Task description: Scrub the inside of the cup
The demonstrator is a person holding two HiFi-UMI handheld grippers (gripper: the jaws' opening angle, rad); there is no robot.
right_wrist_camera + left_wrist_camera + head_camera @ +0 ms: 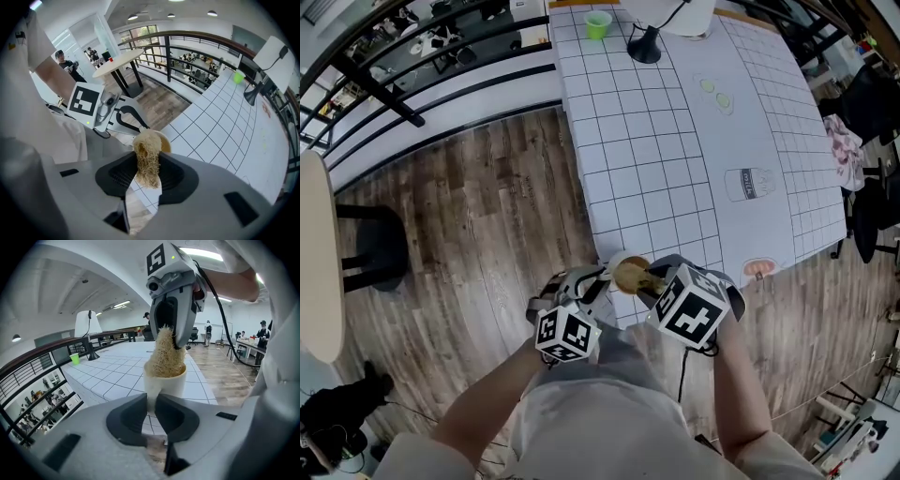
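Note:
A white cup (165,386) hangs just off the near corner of the table, and my left gripper (151,405) is shut on its wall. A tan fibrous loofah scrubber (165,357) fills the cup's mouth and sticks up out of it. My right gripper (146,174) is shut on the loofah scrubber (146,157), whose far end sits in the cup (165,144). In the head view the cup (613,264) with the scrubber (630,275) lies between the left gripper (602,284) and the right gripper (654,284), close to my body.
The table (675,150) with a white grid cloth stretches away ahead. At its far end stand a green cup (598,24) and a black lamp base (644,47). A round table (314,253) is at the left over wood floor, with a railing beyond.

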